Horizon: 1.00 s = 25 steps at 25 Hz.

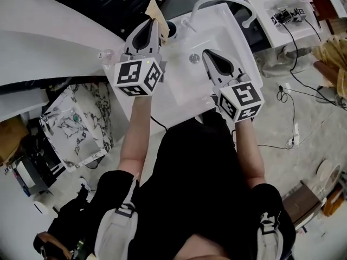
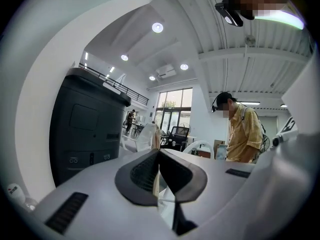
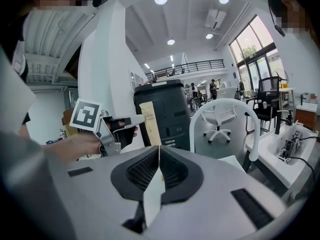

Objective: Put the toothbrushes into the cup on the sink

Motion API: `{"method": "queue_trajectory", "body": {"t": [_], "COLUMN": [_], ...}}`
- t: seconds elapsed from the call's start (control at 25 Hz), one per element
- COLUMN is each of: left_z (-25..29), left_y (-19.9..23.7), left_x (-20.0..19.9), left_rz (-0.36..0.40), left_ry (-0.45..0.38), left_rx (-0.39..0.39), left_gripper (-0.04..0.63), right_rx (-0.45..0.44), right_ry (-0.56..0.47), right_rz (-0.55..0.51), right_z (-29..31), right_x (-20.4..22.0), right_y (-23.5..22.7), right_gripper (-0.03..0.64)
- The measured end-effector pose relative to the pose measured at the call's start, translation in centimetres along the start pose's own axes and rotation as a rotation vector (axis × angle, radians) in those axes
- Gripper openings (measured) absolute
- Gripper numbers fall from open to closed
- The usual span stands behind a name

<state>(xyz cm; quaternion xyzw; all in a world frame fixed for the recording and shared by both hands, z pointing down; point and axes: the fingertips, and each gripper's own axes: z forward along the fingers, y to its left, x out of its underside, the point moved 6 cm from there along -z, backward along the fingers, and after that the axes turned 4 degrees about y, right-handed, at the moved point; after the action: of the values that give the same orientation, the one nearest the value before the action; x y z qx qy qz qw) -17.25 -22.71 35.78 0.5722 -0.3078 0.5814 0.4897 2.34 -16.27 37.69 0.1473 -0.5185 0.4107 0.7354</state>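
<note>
Over the white sink (image 1: 184,85), my left gripper (image 1: 154,23) is shut on a toothbrush in a tan paper wrapper (image 1: 154,8) that sticks up past its tips. The same wrapper shows edge-on between the jaws of the left gripper (image 2: 158,156) as a thin beige strip (image 2: 156,184). My right gripper (image 1: 208,53) hovers above the basin; in its own view the right gripper (image 3: 159,151) is shut on a second wrapped toothbrush (image 3: 152,196). That view also shows the left gripper (image 3: 117,129) with its wrapper (image 3: 149,121). The dark cup (image 1: 172,30) stands at the sink's back left.
A white arched faucet (image 1: 219,0) rises behind the basin. A marble-patterned box (image 1: 81,123) stands left of the sink, and a second sink unit (image 1: 282,10) with cables is at the upper right. A tall black machine (image 2: 85,129) and a person in a yellow shirt (image 2: 245,134) are nearby.
</note>
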Motion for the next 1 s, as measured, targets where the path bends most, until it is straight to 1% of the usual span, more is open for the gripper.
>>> {"method": "queue_trajectory", "body": {"t": [0.28, 0.56, 1.0], "left_z": [2.0, 4.1, 5.7], "left_y": [1.1, 2.6, 3.8], "left_x": [1.1, 2.8, 4.9], "left_rz": [-0.022, -0.048, -0.067], "left_ry": [0.022, 0.077, 0.130], "left_rx": [0.007, 0.013, 0.018], "left_gripper": [0.017, 0.017, 0.017], "right_rx": [0.026, 0.060, 0.097], "right_ry": [0.012, 0.026, 0.042], "right_rz": [0.019, 0.043, 0.069], "right_z": [0.7, 1.2, 1.7], "right_x": [0.3, 0.7, 1.4], "right_y": [-0.4, -0.9, -1.0], "right_gripper": [0.032, 0.032, 0.032]}}
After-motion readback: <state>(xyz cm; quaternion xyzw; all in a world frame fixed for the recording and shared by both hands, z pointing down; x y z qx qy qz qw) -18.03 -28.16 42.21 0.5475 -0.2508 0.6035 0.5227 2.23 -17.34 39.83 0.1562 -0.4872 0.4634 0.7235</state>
